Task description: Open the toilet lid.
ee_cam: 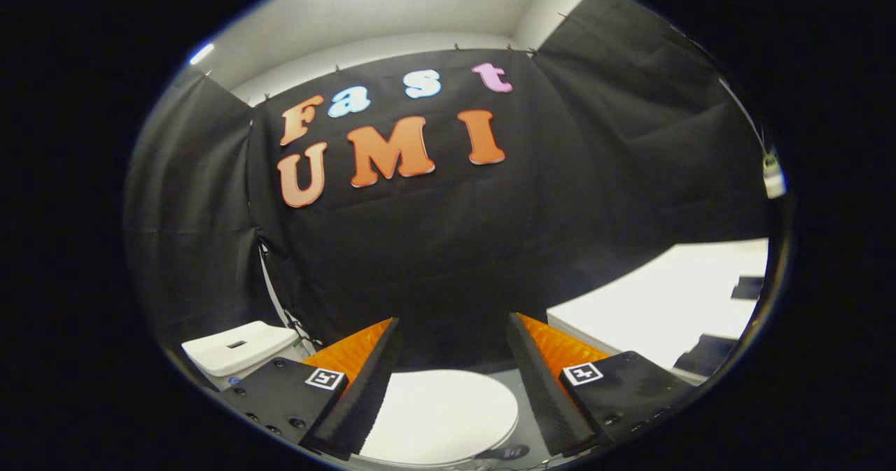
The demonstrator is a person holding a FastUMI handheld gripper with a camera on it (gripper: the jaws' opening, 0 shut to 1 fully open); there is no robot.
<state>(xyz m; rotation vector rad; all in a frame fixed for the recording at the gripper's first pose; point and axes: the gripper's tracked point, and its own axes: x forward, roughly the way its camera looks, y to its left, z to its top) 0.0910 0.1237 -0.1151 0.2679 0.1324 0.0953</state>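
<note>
The smooth white oval plastic toilet lid (441, 415) is seen closed and untouched, framed below and between the wide, empty jaws of the gripper (453, 345), so lifting is judged not yet begun.

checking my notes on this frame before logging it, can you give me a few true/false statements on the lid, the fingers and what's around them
1. The toilet lid is closed. True.
2. The gripper is shut on the lid. False: its fingers stand wide apart, touching nothing, the lid seen between and below them.
3. The white cistern sits beside the left finger. True.
4. The white surface lies beyond the left finger. False: it lies beyond the right finger.
</note>
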